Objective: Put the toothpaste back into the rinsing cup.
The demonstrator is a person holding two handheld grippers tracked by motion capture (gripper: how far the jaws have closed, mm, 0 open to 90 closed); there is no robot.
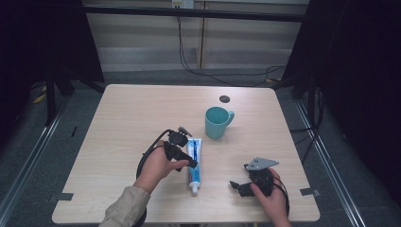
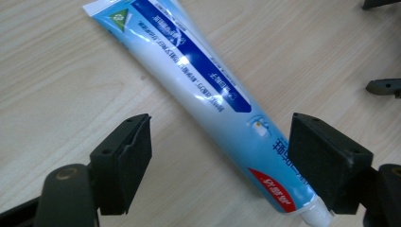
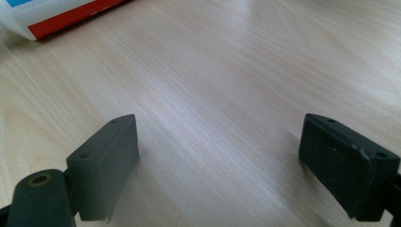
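Left gripper [image 2: 220, 165] sits low over the toothpaste tube [image 2: 203, 94], jaws wide apart, 1 on each side near the cap end, gripping nothing. That tube [image 1: 194, 163] lies flat on the desk [image 1: 127, 118], cap toward 6 o'clock. At 1 o'clock from it stands a teal mug [image 1: 216, 122]. Right gripper [image 1: 242, 187] rests at 4 o'clock, jaws spread over bare wood.

Right claw [image 3: 220, 165] agape (bare table [image 3: 227, 85] between), tube [image 3: 52, 14] beyond
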